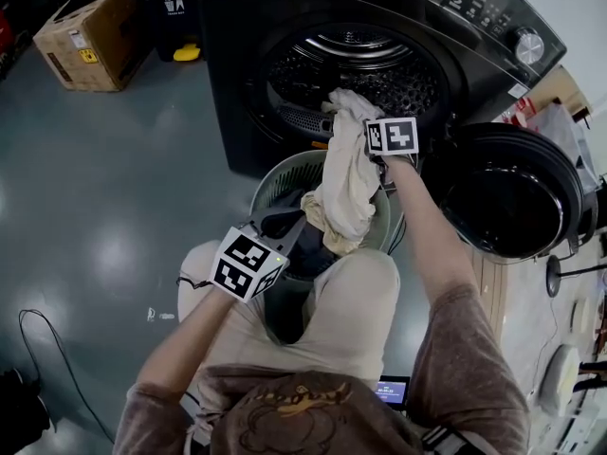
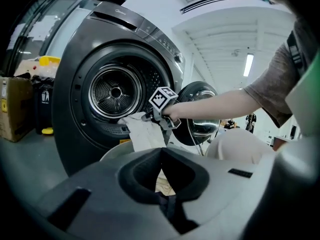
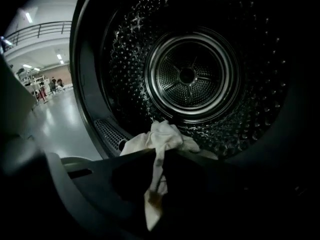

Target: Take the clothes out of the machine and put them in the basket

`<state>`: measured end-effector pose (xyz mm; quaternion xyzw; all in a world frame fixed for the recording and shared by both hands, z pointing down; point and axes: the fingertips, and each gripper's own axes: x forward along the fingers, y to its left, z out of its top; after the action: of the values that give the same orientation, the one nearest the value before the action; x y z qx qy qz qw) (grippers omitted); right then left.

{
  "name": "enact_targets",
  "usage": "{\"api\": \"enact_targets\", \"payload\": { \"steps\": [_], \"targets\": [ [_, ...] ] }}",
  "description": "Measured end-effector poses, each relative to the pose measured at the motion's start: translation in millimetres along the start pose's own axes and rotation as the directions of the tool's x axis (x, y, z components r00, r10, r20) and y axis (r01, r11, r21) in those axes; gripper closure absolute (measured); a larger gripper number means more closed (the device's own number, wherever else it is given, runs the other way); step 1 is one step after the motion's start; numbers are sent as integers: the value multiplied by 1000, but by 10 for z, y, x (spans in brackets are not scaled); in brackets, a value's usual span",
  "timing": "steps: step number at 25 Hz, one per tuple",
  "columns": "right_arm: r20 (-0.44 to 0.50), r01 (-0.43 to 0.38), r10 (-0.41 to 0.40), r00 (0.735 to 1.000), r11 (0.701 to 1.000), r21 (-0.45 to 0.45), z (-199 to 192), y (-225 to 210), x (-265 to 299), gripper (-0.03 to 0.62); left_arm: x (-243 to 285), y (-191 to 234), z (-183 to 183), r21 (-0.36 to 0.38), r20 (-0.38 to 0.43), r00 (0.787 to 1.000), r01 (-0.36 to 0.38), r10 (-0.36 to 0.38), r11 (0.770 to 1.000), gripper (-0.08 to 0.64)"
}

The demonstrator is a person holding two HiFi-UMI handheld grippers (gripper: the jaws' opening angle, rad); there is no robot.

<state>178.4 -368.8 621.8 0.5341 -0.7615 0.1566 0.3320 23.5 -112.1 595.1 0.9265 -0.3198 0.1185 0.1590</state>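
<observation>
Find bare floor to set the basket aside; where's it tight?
Free: grey floor left of the basket, up to the cardboard box. Crowded: drum mouth to basket, filled by the cream cloth in the right gripper; open door blocks the right.

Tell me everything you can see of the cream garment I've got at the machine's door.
The cream garment is thin-looking, soft, creased fabric, yellower toward its lower end. The right gripper has its jaws shut on a bunched fold near its top, at the mouth of the machine's open drum. Below the grip it hangs limp, and its lower end drapes into the round basket in front of the machine, onto darker clothes there.
</observation>
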Motion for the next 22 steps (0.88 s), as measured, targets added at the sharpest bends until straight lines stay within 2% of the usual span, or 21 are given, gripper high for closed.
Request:
{"api": "enact_targets", "payload": {
  "steps": [4,8,13,18,22],
  "targets": [
    [77,-79,82,994,996,-42,14,133,-439,572,15,13,18,-8,8,1000,8,-8,1000,554],
    [128,-165,178,976,981,-104,-56,318,-1007,572,46,-17,6,-14,7,1000,27,-27,1000,554],
    [171,-230,256,951,960,-158,-186,604,-1696,572,78,-38,-6,-20,8,999,42,-42,999,554],
    [192,-257,292,937,948,-190,-334,844,-2185,571,125,-111,-31,-18,4,998,68,-68,998,554],
    [180,-269,308,934,939,-212,-419,900,-2303,571,166,-174,-48,-19,-2,997,81,-81,997,554]
  ]
}}
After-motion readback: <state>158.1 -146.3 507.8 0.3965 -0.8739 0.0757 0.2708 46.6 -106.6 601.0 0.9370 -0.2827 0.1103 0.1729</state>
